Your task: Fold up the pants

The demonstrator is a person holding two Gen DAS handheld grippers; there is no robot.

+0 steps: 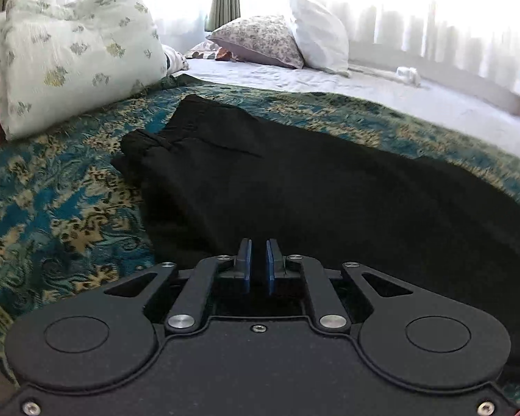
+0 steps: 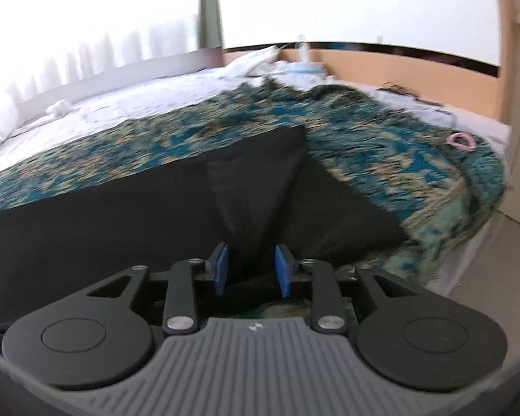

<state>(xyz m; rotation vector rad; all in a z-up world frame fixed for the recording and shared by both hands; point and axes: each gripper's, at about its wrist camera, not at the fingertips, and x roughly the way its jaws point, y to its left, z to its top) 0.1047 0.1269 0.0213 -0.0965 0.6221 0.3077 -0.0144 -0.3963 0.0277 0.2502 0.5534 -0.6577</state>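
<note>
Black pants (image 1: 294,180) lie flat on a blue and gold patterned bedspread (image 1: 52,208), waistband toward the far left. My left gripper (image 1: 259,263) hovers over the near edge of the pants, its blue pads nearly together with a thin gap and nothing visible between them. In the right wrist view the leg end of the pants (image 2: 156,208) lies ahead, with a raised fold of black cloth running up from between the pads. My right gripper (image 2: 252,267) is partly open with that fold of cloth between its blue pads (image 2: 222,267).
A pale floral pillow (image 1: 76,55) sits at the left, with a patterned pillow (image 1: 260,40) and a white pillow (image 1: 319,31) farther back on the white sheet (image 1: 364,83). A pink ring (image 2: 462,141) lies on the bedspread's right edge. The bed edge and floor (image 2: 495,260) are to the right.
</note>
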